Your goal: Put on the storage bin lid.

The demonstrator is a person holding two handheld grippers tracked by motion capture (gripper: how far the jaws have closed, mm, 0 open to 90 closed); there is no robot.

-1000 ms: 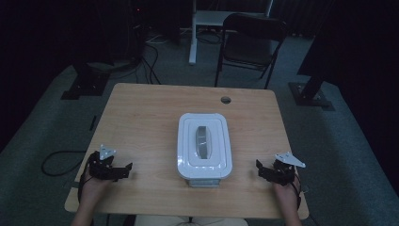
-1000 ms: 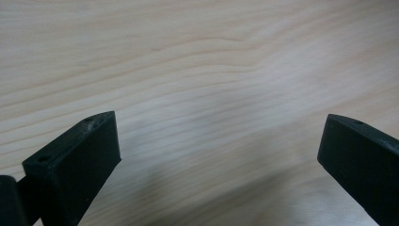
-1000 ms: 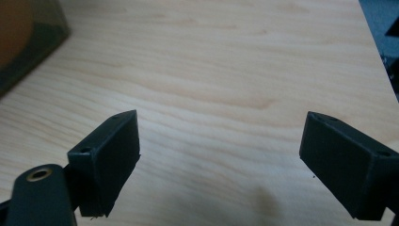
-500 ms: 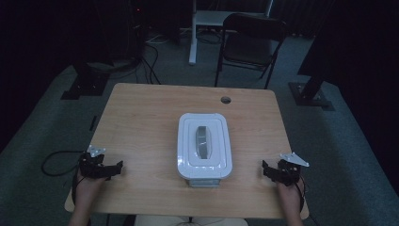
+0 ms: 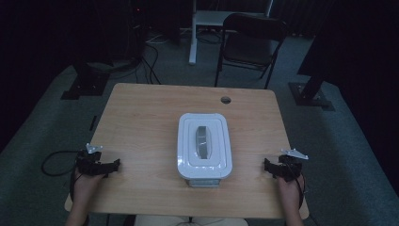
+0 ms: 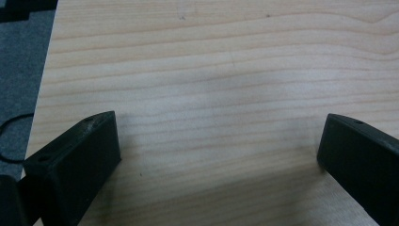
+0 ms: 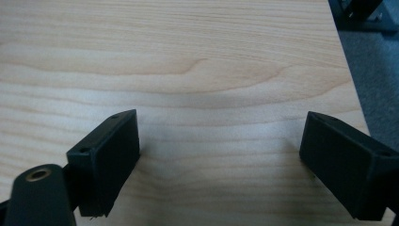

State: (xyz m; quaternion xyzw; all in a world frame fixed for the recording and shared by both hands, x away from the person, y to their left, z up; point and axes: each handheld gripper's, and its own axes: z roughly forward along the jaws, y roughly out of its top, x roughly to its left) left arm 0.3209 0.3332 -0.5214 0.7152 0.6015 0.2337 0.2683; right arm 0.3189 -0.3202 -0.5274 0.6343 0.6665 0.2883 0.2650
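A white lidded box (image 5: 203,145) with a grey handle on top stands in the middle of the wooden table (image 5: 141,122). My left gripper (image 5: 112,165) rests low at the table's front left corner, well clear of the box. In the left gripper view its jaws stand wide apart over bare wood, left gripper (image 6: 219,150) open. My right gripper (image 5: 269,167) sits at the front right edge, also apart from the box. The right gripper view has its jaws spread over bare wood, right gripper (image 7: 221,150) open.
A round cable hole (image 5: 226,100) marks the table's far edge. Behind the table stand a black folding chair (image 5: 249,42) and a white desk leg (image 5: 194,37). Dark stand bases (image 5: 84,84) sit on the grey carpet at both sides. A cable (image 5: 54,162) loops on the floor at left.
Both grippers have drawn back toward the table's front edge and outward, away from the box. The box has not moved.
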